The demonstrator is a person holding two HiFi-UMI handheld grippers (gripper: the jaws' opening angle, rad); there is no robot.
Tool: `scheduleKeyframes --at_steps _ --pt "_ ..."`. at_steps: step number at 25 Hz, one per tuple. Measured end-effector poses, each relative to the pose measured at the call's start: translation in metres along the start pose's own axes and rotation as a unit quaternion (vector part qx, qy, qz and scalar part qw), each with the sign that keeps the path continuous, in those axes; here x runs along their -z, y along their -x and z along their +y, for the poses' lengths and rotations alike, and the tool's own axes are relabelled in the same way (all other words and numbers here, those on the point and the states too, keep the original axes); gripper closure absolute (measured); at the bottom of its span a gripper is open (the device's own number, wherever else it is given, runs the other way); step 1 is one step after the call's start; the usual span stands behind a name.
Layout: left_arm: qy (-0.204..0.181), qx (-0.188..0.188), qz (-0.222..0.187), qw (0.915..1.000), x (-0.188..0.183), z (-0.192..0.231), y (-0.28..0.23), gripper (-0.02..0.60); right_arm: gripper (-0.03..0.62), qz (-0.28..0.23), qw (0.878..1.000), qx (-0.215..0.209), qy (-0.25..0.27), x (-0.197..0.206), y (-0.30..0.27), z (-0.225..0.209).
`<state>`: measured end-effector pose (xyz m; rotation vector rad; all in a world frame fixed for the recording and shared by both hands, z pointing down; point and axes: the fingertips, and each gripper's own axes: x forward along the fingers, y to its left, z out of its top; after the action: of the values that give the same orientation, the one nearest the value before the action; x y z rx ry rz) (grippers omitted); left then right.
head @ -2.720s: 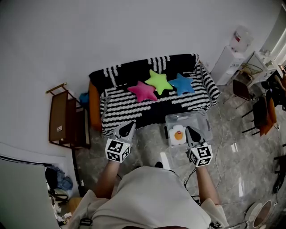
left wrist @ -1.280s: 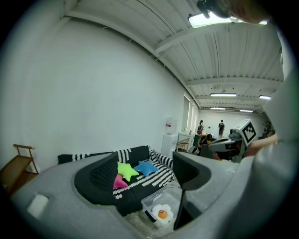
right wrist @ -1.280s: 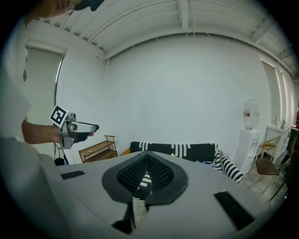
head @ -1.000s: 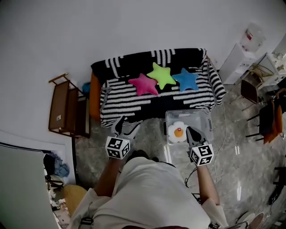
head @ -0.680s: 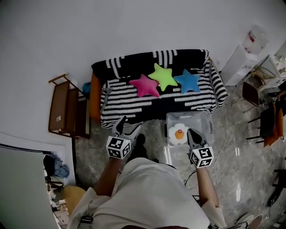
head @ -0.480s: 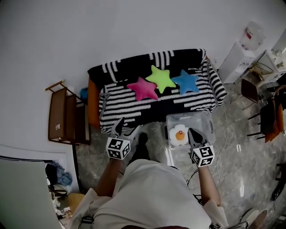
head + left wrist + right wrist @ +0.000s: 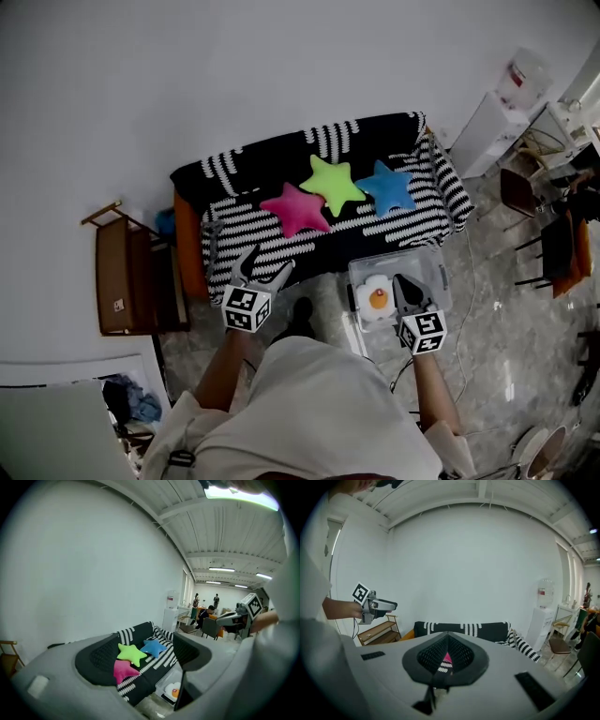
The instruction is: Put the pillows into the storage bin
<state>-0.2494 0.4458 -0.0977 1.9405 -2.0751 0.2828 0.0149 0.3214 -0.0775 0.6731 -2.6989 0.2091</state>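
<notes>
**Visitor:** Where are the pillows?

**Onlooker:** On the seat of the striped sofa (image 7: 281,239). The pink star pillow (image 7: 296,208), green star pillow (image 7: 332,182) and blue star pillow (image 7: 387,187) lie side by side. A fried-egg pillow (image 7: 377,300) sits inside the clear storage bin (image 7: 429,267), on the floor just in front of the sofa.

**Visitor:** And the grippers?

**Onlooker:** The left gripper (image 7: 265,263) is near the sofa's front edge, jaws spread wide and empty. The right gripper (image 7: 405,285) is over the bin beside the egg pillow, jaws drawn together with nothing between them.
</notes>
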Motion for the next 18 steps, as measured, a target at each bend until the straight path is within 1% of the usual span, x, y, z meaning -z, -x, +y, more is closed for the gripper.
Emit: scheduleKeyframes --at_steps 3,6,11,15,18 --pt "-0.002 0.022 0.009 0.9997 -0.005 0.026 -0.024 0.227 0.591 0.011 1.0 0.017 0.004 -0.011 -0.028 0.003" --pt "-0.01 0.045 0.019 0.9988 -0.009 0.053 -0.049 0.227 0.591 0.007 0.999 0.036 0.003 -0.023 -0.055 0.006" --pt "-0.022 0.071 0.027 0.9969 -0.014 0.091 -0.09 0.227 0.591 0.012 0.997 0.074 -0.006 -0.033 -0.089 0.002" --pt "-0.028 0.088 0.044 0.9948 -0.005 0.11 -0.122 0.227 0.591 0.028 0.994 0.103 -0.019 -0.025 -0.108 -0.003" --pt "-0.026 0.098 0.06 0.993 0.008 0.119 -0.142 0.227 0.591 0.046 0.992 0.111 -0.029 -0.014 -0.118 -0.002"
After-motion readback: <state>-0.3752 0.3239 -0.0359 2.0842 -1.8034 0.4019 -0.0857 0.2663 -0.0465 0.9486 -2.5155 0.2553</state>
